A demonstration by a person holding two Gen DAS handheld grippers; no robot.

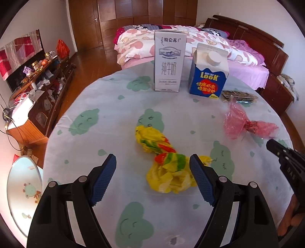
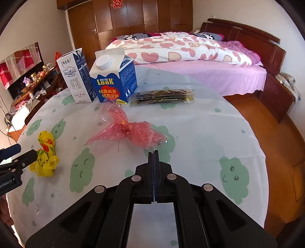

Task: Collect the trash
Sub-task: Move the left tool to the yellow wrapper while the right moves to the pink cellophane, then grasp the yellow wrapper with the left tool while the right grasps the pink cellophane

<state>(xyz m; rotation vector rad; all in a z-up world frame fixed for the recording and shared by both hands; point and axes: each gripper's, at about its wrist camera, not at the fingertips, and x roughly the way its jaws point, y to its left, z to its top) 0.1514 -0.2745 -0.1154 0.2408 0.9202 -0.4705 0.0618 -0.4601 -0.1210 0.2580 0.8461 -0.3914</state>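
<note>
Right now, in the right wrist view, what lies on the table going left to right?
Yellow bag → white milk carton → blue Look carton → pink wrapper → snack packets.

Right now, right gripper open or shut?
Shut. In the right wrist view the right gripper has its fingers pressed together, nothing between them, just short of the pink cellophane wrapper.

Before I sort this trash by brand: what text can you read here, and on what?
"LooK": blue carton.
"特仑苏" and "纯牛奶": white milk carton.
"DAS": right gripper, on its body.
Red "囍" sign: wardrobe.
Blue carton's red heart lettering, both cartons' small print, and the snack packets: too small or blurred.
</note>
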